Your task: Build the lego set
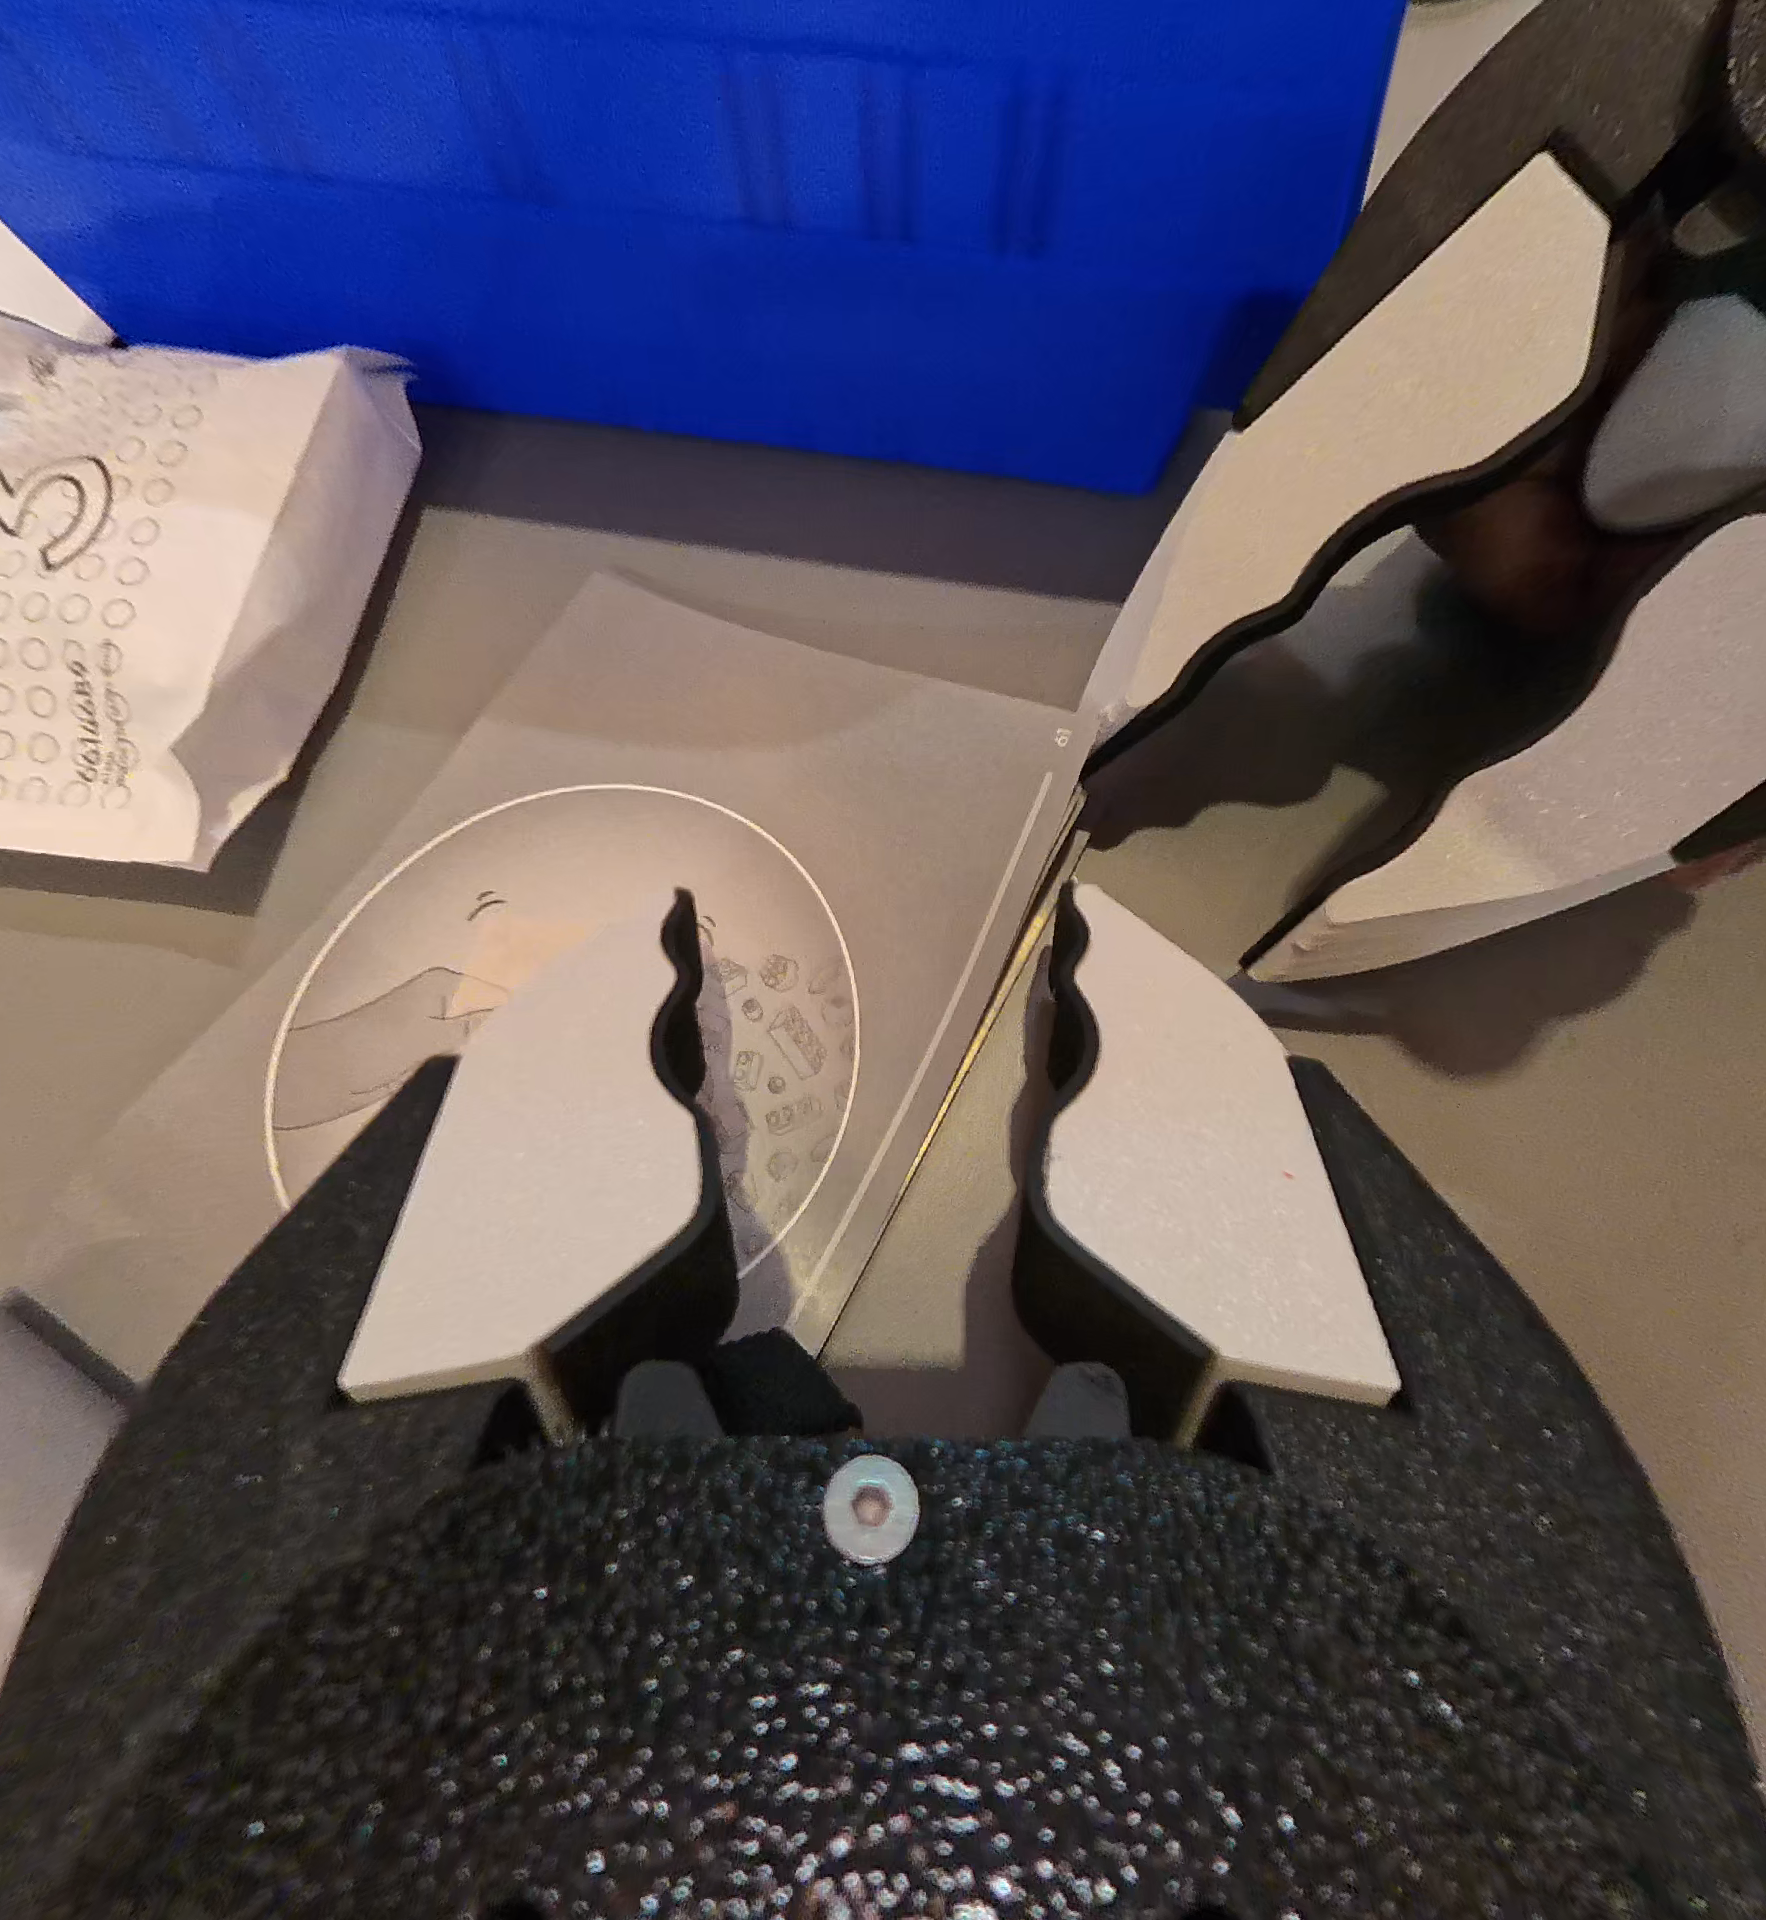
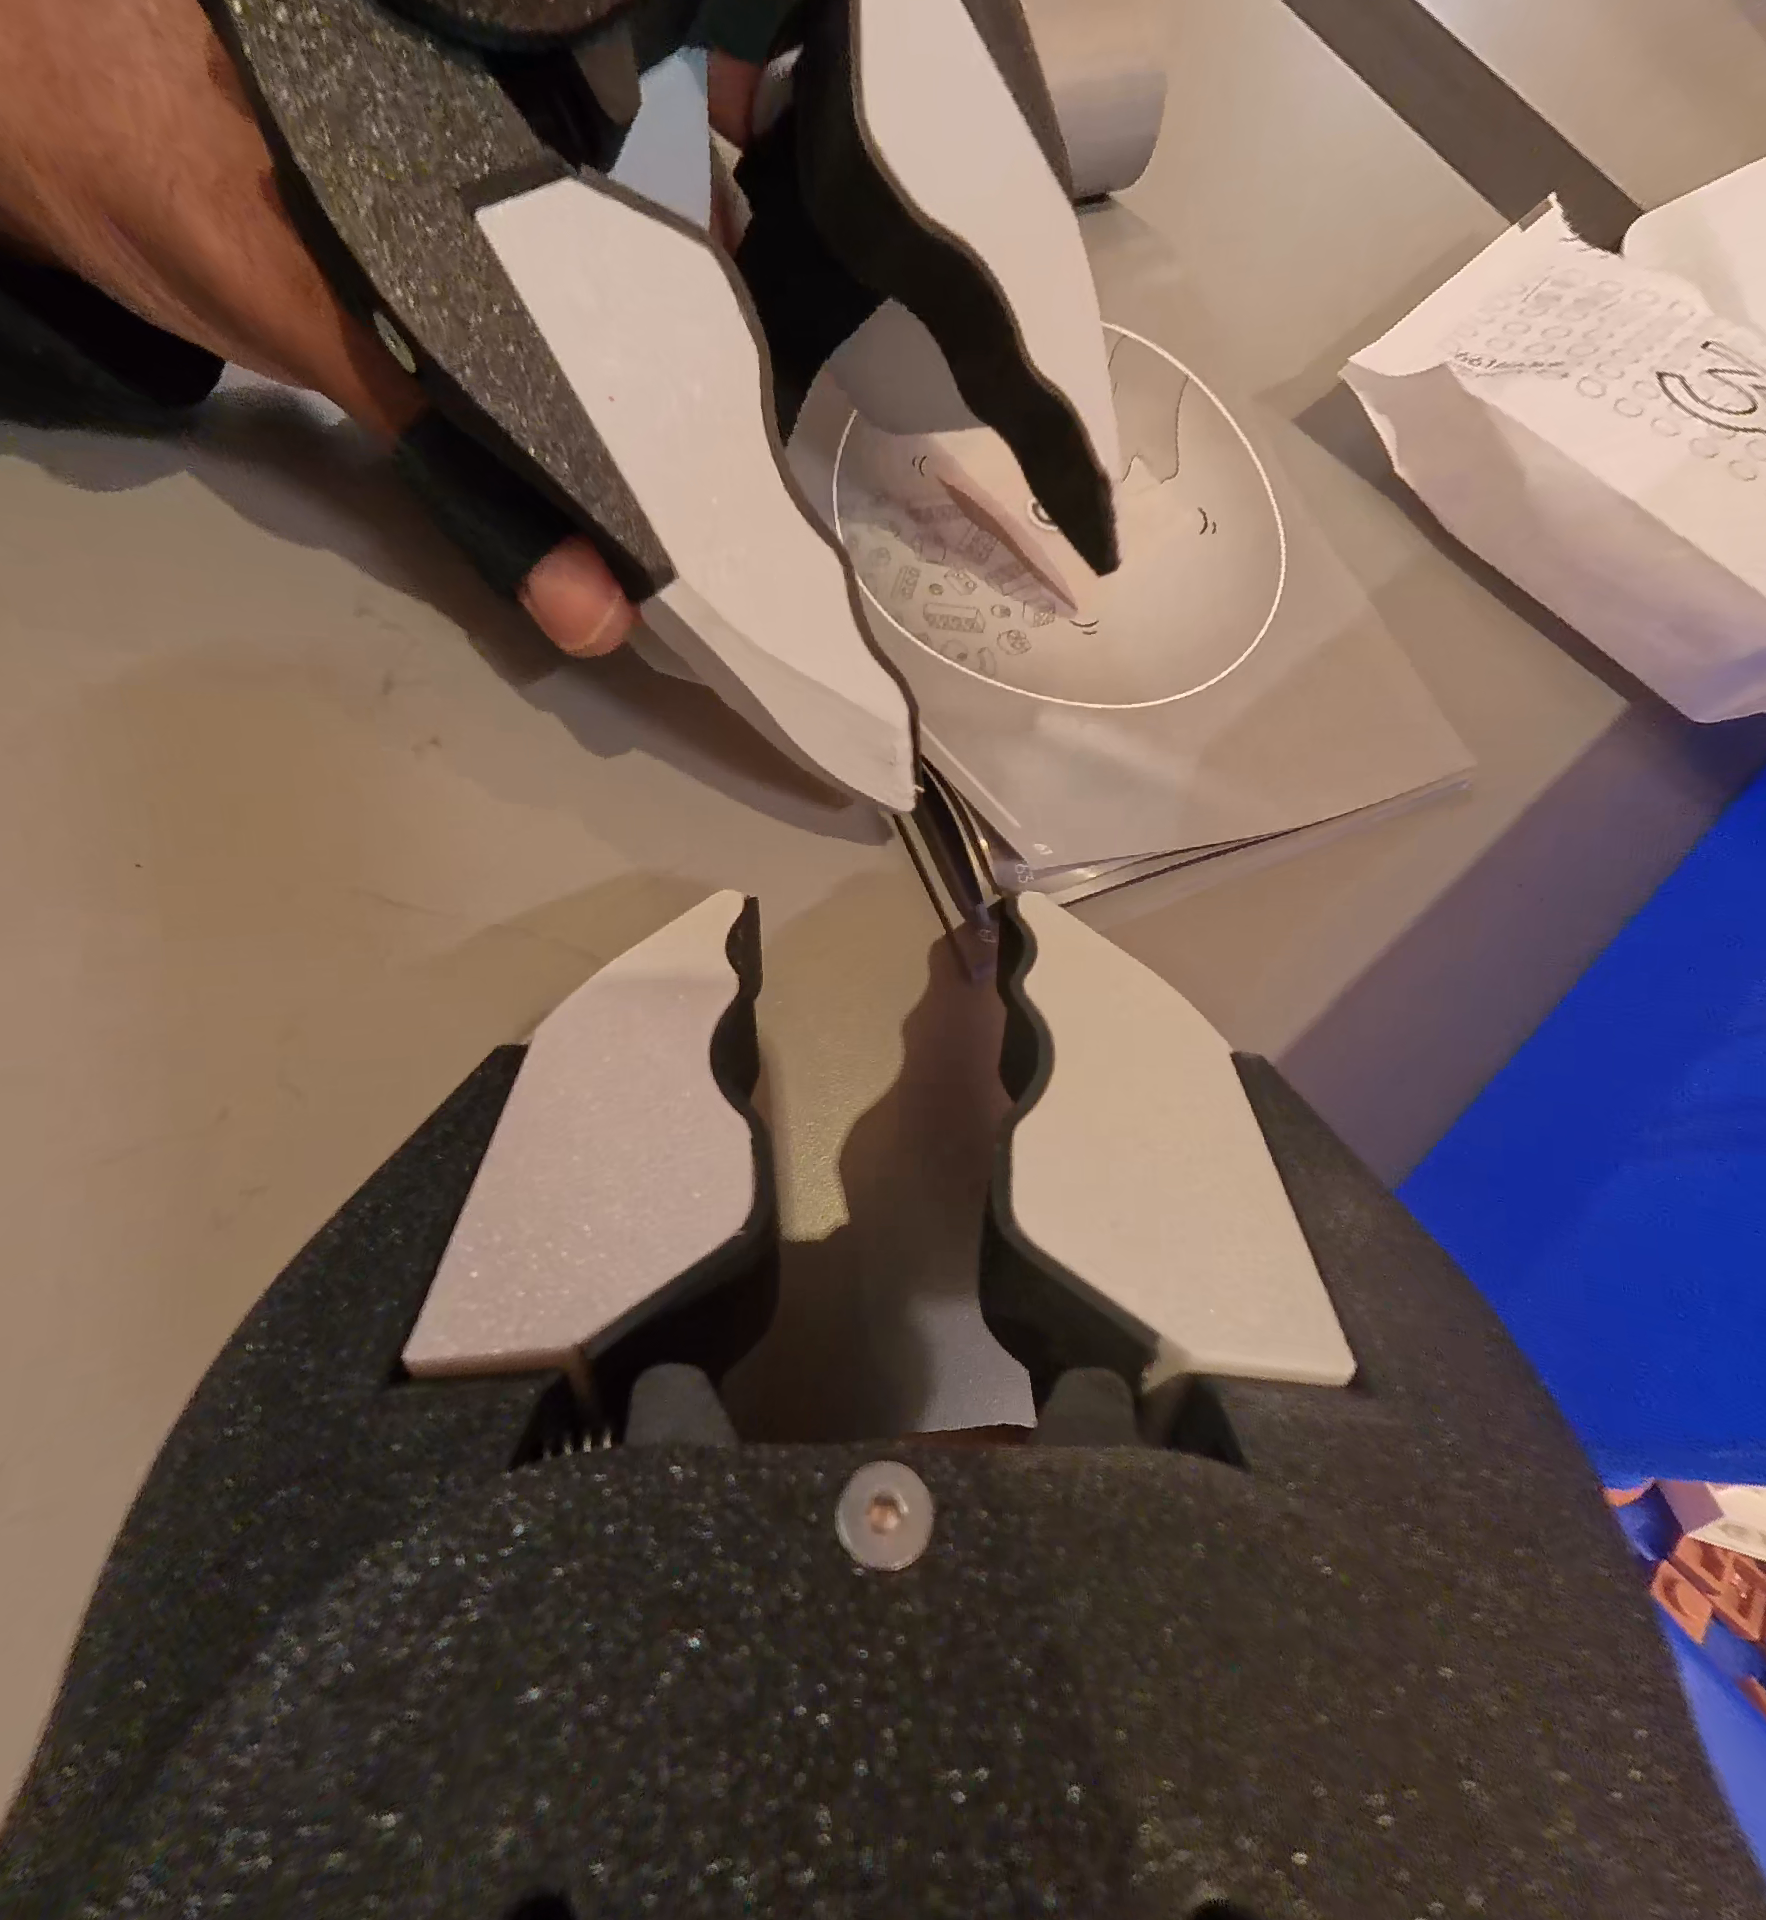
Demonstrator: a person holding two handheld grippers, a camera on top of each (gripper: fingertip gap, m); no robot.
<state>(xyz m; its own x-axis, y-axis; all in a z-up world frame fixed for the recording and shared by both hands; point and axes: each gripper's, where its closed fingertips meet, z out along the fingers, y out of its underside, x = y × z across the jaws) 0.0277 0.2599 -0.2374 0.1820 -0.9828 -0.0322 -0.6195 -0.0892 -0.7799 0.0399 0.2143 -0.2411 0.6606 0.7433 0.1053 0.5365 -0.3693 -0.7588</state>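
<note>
Booklet (image 1: 713, 790) glossy paper; beside it bag (image 1: 120, 623) crinkled white paper, bin (image 1: 754, 208) smooth blue plastic; tabletop (image 2: 235, 831) matt grey.

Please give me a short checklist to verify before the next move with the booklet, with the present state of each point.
1. Left gripper fingers apart: ok.
2. Right gripper fingers apart: ok.
3. Grey printed booklet lying on the grey table: ok.
4. Page corner beside the right gripper's finger but clamped: not ok.
5. White printed paper bag apart from the booklet: ok.
6. Blue plastic bin clear of both grippers: ok.
</note>
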